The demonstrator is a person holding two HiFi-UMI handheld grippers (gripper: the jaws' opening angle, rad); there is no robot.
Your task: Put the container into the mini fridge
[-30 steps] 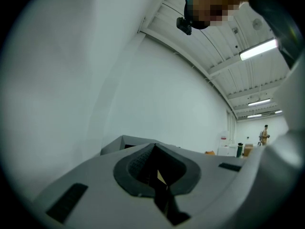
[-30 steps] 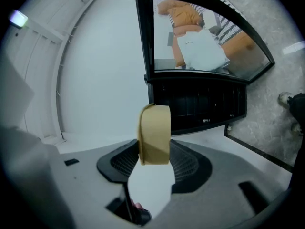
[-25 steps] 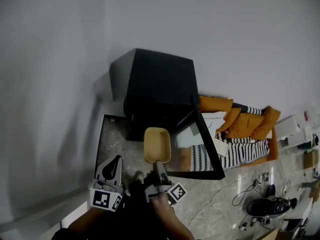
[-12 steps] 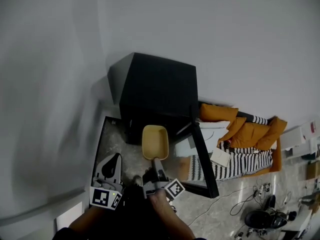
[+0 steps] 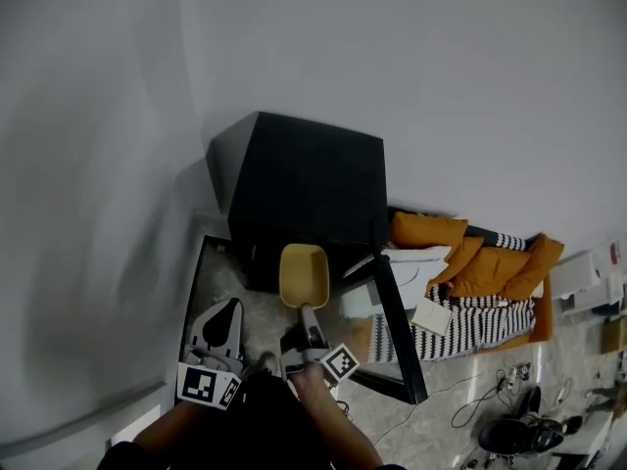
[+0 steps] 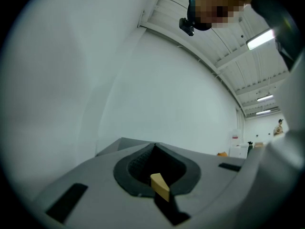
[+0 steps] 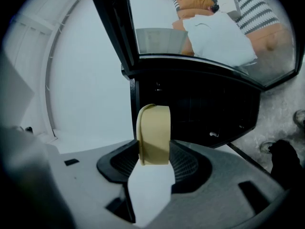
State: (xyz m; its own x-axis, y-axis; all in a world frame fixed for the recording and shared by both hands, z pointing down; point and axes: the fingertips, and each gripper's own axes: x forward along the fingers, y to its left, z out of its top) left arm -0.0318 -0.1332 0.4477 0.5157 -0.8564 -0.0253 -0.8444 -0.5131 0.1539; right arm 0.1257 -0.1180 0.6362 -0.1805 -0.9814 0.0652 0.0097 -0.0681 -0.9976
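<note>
Right gripper (image 5: 306,313) clamps the near end of the yellow container (image 5: 304,274), carrying it just before the dark opening of the mini fridge (image 5: 304,189). The door (image 5: 398,326) stands open at right, clearing entry. Left gripper (image 5: 221,329), closed and empty, waits at left.

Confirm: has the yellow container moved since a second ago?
Yes. The container in the right gripper has moved closer to the mini fridge opening.

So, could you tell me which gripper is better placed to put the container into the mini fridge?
The right gripper: its jaws hold the container facing the open mini fridge; the left gripper sits beside it.
</note>
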